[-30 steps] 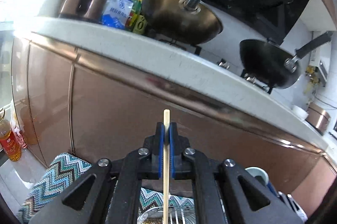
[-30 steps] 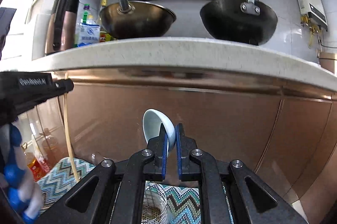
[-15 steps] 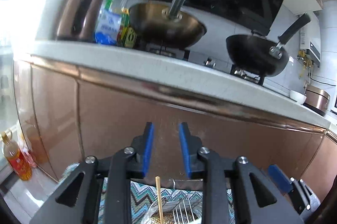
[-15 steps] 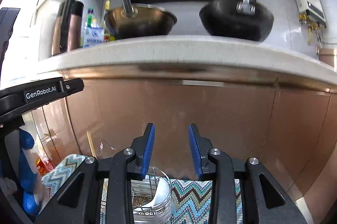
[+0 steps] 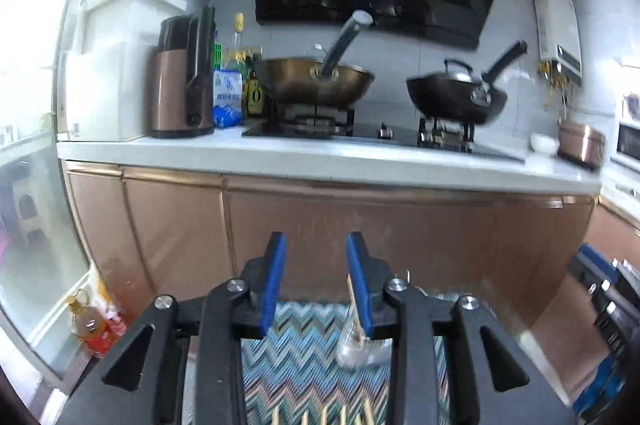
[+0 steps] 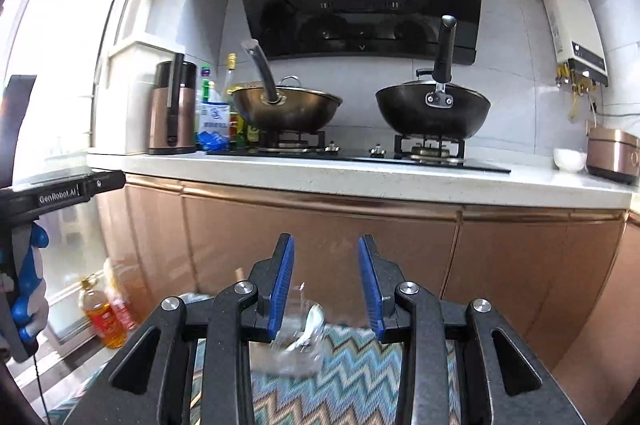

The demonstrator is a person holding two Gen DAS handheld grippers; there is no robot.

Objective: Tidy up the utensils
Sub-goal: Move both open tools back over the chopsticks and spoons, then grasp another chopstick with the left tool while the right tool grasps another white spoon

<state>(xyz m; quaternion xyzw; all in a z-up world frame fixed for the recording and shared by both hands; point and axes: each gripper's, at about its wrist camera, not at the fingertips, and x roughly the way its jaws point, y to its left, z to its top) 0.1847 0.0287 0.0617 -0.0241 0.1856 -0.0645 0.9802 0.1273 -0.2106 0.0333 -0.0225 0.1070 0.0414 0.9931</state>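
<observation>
Both jaw pairs gape wide, gripping nothing: left gripper (image 5: pixel 315 279), then right gripper (image 6: pixel 326 283). Clear glass utensil jar (image 6: pixel 298 345), holding a pale wooden chopstick (image 5: pixel 354 299) and white spoon (image 6: pixel 312 321), stands on the zigzag-patterned mat (image 6: pixel 360 369). Approach loose chopsticks (image 5: pixel 320 419) squarely.

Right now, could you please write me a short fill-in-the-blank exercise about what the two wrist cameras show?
1. The left gripper is ____ and holds nothing.
2. The clear holder stands on a mat with a ____ pattern.
3. The number of woks on the stove, bronze wok and black wok, is ____.
4. The right gripper has its jaws ____.

Missing words: open; zigzag; two; open
</observation>
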